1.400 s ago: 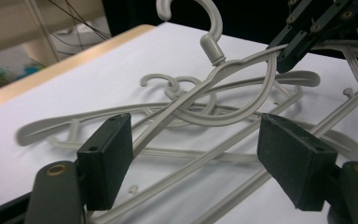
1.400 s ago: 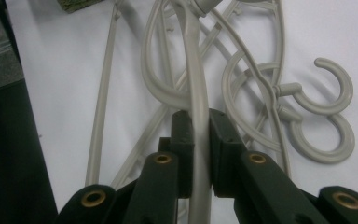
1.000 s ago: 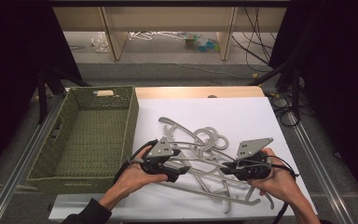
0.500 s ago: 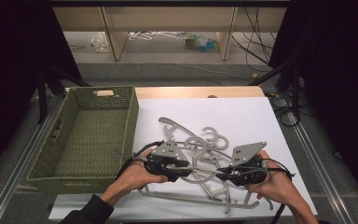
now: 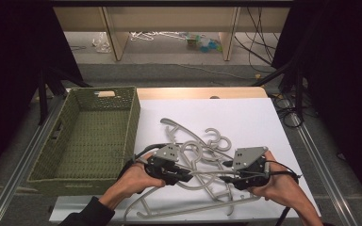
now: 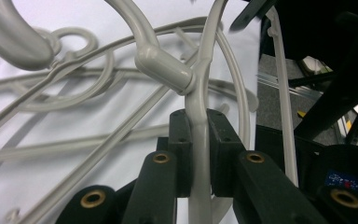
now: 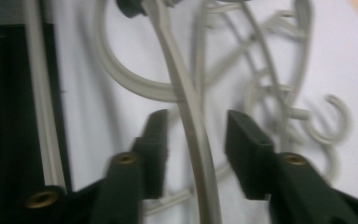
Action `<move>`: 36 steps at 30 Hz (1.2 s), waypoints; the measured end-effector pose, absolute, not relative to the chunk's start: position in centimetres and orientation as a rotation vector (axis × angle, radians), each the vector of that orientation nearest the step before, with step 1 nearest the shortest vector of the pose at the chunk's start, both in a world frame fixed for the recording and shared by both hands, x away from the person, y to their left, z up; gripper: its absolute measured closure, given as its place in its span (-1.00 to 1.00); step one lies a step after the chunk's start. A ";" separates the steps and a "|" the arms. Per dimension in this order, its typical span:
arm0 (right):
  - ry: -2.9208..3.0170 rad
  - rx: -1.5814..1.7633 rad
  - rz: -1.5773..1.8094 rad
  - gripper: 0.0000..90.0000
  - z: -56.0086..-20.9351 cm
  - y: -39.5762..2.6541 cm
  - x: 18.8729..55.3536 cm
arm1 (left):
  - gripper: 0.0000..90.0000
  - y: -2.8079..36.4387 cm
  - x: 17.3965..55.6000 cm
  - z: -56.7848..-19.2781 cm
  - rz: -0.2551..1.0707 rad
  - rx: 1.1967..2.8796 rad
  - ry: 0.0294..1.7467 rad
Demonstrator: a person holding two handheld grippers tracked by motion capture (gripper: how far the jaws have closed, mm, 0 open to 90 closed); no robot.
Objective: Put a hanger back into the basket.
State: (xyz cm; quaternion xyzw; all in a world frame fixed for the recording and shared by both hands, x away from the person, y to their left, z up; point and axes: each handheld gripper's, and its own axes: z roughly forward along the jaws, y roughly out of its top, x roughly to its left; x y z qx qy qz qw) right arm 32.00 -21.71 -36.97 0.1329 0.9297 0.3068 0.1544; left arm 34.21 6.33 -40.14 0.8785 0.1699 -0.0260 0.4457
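Hanger atop tangled pile on tabletop, beside basket. My left gripper just clenched onto its bar; right gripper just released, fingers straddling bar untouching. Handover done; left can lift toward basket.

— Worn on the left arm? Dark sleeve to the wrist; right forearm bare.

— And the left gripper, right gripper? Black bodies, grey three-cornered plates with small screws, trailing black cables. Black fingers on brass-coloured pivots, close up.
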 end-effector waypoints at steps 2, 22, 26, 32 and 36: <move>2.605 0.467 0.847 -0.13 -36.4 -21.8 31.9 | 0.81 6.7 34.4 -40.1 -0.056 2.171 0.461; 2.425 0.750 1.276 -0.42 -35.3 -24.8 28.5 | 0.81 17.3 35.7 -30.2 0.234 1.947 0.755; 2.474 0.838 1.276 -0.42 -37.9 -25.5 29.0 | 0.81 20.0 36.6 -29.1 0.269 1.893 0.843; 2.501 0.882 1.244 -0.42 -39.6 -25.8 29.7 | 0.81 23.5 37.8 -27.7 0.355 1.857 0.915; 2.500 0.900 1.258 -0.45 -39.9 -25.9 29.9 | 0.81 26.1 38.9 -27.7 0.396 1.812 0.973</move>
